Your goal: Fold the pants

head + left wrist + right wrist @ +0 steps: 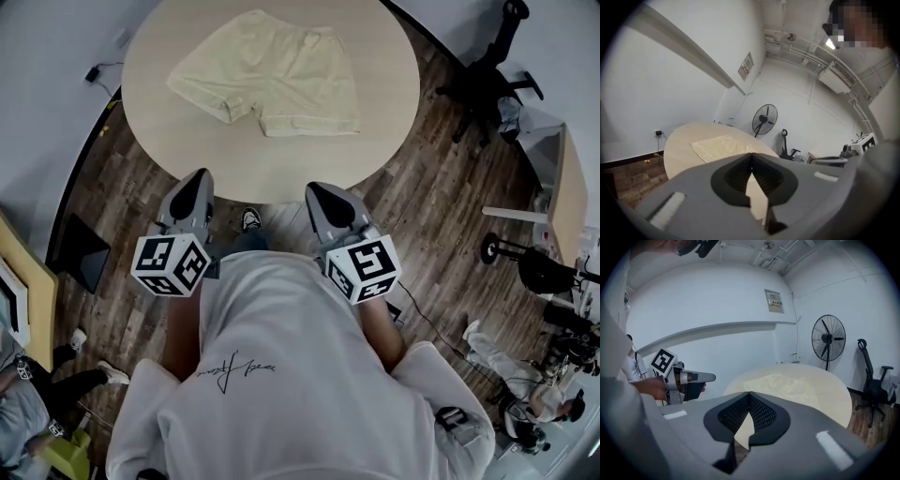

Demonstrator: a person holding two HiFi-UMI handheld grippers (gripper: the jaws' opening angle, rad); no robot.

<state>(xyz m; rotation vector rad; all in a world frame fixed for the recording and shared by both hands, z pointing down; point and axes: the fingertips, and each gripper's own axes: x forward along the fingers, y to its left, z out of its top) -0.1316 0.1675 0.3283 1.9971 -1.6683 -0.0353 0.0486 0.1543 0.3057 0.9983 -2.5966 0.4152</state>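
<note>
Pale yellow shorts point(270, 73) lie spread flat on the round beige table point(384, 112), waistband toward the far side, both legs toward me. They also show in the left gripper view point(721, 146) and the right gripper view point(787, 385). My left gripper point(199, 178) hangs short of the table's near edge, shut with nothing in it; its tips meet point(751, 154). My right gripper point(315, 190) is beside it, also shut and empty, tips together point(749, 393). Both are apart from the shorts.
Dark wood floor surrounds the table. A black office chair point(487, 80) stands at the right and a standing fan point(828, 339) behind the table. Another person holding a marker-cube gripper point(670, 376) stands at the left of the right gripper view. A desk point(562, 192) is far right.
</note>
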